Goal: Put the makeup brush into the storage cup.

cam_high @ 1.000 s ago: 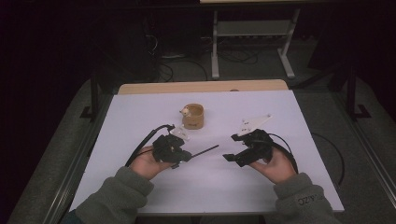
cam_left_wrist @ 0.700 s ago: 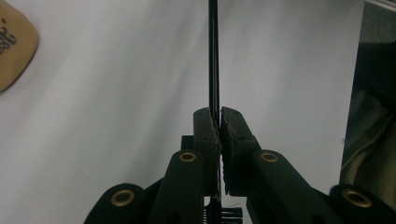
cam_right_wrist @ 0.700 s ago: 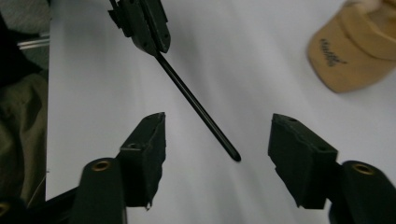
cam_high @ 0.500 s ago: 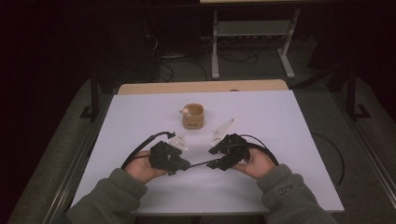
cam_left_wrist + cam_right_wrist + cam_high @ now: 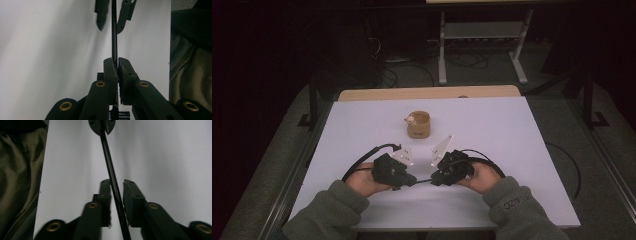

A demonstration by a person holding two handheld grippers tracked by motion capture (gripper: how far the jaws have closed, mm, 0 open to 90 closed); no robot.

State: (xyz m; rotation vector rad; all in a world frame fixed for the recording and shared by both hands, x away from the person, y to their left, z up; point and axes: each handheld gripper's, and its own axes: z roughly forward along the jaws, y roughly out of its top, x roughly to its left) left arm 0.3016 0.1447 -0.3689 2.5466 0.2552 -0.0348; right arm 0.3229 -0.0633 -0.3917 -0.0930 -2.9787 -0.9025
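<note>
A thin black rod (image 5: 114,37) runs between my two grippers, low over the white table (image 5: 512,130). My left gripper (image 5: 117,66) is shut on one end of it. The rod's other end passes between the jaws of my right gripper (image 5: 116,183), which have just been closing. A gap still shows between the rod (image 5: 107,152) and one jaw. In the high view the left gripper (image 5: 414,181) and right gripper (image 5: 434,179) face each other tip to tip near the table's front, with the rod (image 5: 424,181) bridging them.
A small tan cup (image 5: 418,125) with something pale at its rim stands on the table behind the grippers. Black cables loop from both grippers across the table. A person's olive sleeve (image 5: 17,182) lies close beside the right gripper.
The right hand has come in leftward and down towards the left gripper, and its jaws have narrowed around the rod's free end. The left hand has barely moved.
</note>
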